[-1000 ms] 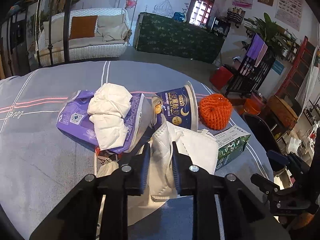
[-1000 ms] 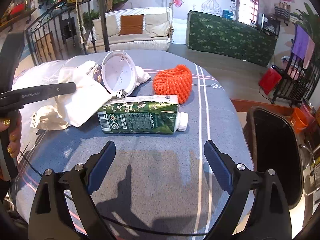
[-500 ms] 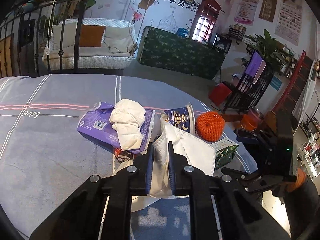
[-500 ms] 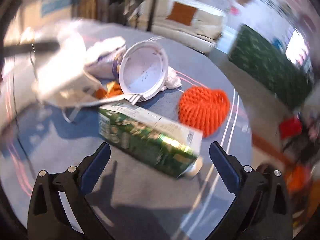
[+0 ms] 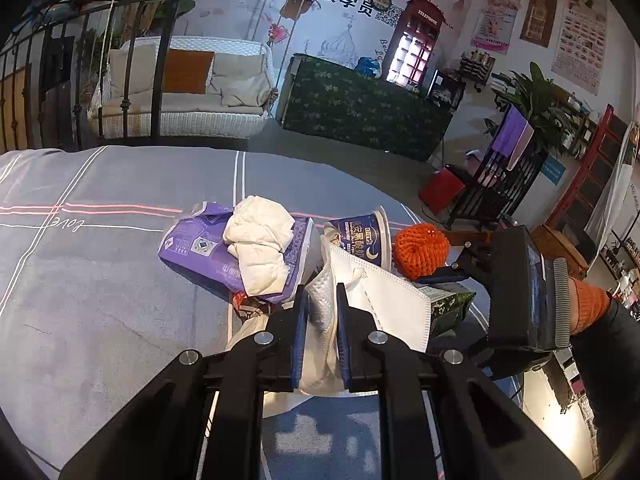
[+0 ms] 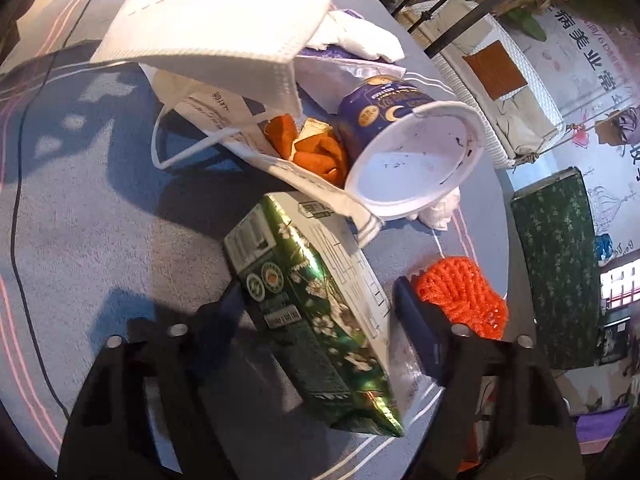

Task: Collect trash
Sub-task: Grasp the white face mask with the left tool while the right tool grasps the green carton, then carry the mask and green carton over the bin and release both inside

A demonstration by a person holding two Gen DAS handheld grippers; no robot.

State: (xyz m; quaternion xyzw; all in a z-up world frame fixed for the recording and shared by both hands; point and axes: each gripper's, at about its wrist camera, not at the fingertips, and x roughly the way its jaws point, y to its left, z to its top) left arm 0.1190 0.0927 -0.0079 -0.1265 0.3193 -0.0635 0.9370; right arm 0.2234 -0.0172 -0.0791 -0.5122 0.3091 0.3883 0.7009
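The right hand-held gripper, jaws spread, straddles the green carton, long axis toward 11 o'clock; the left hand-held gripper pinches the face mask.

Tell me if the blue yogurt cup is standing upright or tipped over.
Tipped over. The yogurt cup lies on its side on the table, its open white mouth facing the right wrist camera, with only dark smears inside.

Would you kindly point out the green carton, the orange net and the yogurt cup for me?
green carton (image 6: 316, 320), right wrist view, on its green printed side.
orange net (image 6: 460, 296), right wrist view, on the mesh's middle.
yogurt cup (image 6: 384, 104), right wrist view, on its dark blue wall.
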